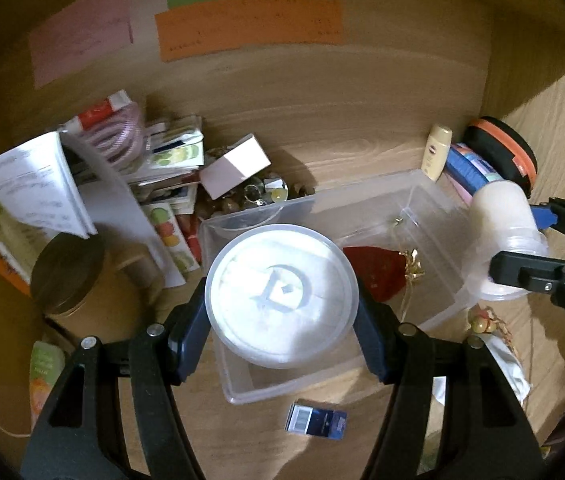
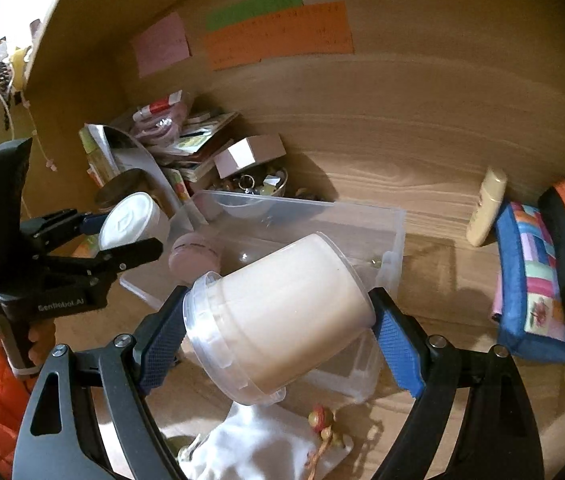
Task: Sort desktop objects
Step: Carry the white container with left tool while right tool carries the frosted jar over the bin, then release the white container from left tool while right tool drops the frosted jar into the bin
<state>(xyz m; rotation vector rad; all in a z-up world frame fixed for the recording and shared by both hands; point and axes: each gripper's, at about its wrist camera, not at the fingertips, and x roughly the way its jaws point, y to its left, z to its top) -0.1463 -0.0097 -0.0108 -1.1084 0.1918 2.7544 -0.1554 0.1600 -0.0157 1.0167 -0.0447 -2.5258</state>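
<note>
Left gripper: jaws closed on a round white lidded tub, gripped at both sides of the rim. The lid faces the camera, so the tub's axis runs straight away from the lens. It hangs at frame centre, over the near end of the clear plastic bin.

Right gripper: jaws closed on a cream-filled clear jar, held across its body. The jar's long axis is tilted, base toward upper right of the frame, rimmed end toward lower left. It sits in front of the bin on the wooden counter.

A red item lies inside the bin.
</note>
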